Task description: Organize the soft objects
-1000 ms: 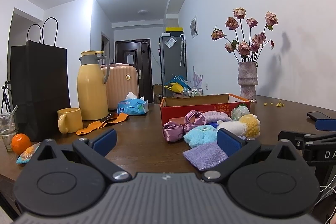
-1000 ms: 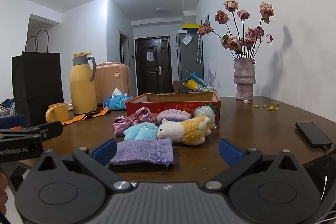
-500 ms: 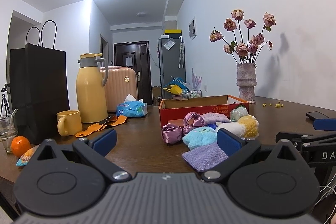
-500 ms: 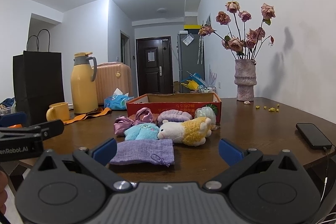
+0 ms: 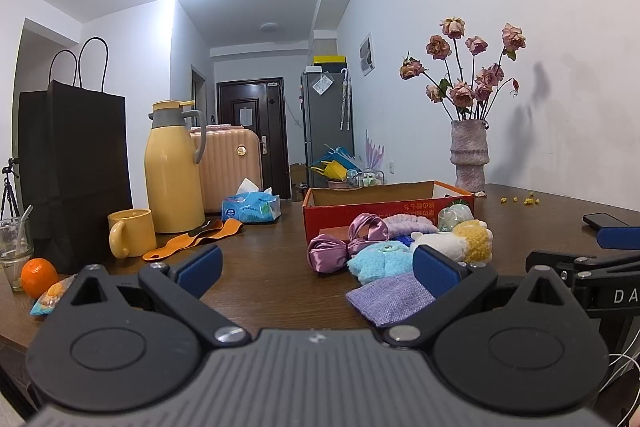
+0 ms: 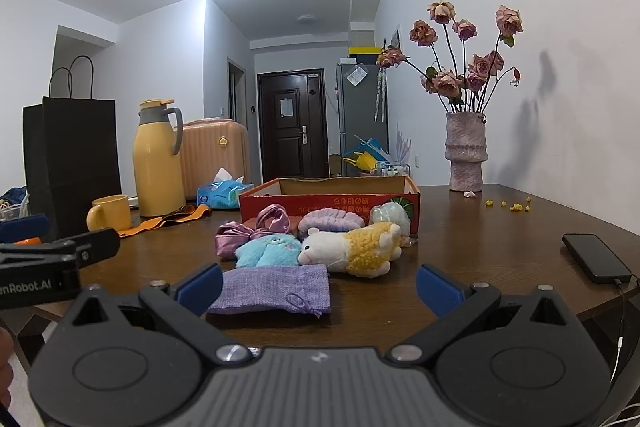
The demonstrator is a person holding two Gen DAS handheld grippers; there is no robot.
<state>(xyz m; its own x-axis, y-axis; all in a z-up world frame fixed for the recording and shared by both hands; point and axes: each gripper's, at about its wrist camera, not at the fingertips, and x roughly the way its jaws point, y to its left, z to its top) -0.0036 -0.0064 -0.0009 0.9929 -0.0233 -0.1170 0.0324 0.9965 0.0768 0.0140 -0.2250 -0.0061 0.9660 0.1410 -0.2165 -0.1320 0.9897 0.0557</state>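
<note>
both grippers — left (image 5: 316, 267), right (image 6: 318, 283) — gape empty; purple pouch (image 6: 274, 289) lies just beyond right's fingers.

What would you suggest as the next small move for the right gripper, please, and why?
Probably ease the right gripper forward and down over the purple pouch: it is open and empty, the pouch lies nearest, and the red box behind looks open-topped.

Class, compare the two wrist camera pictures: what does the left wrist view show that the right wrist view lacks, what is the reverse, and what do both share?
Only the left wrist view shows the orange and the glass beside it. Only the right wrist view shows the whole phone with its cable, and the lilac pouch with its drawstring. Both show the red box, the lamb toy, the blue plush, the yellow flask and the vase.
</note>
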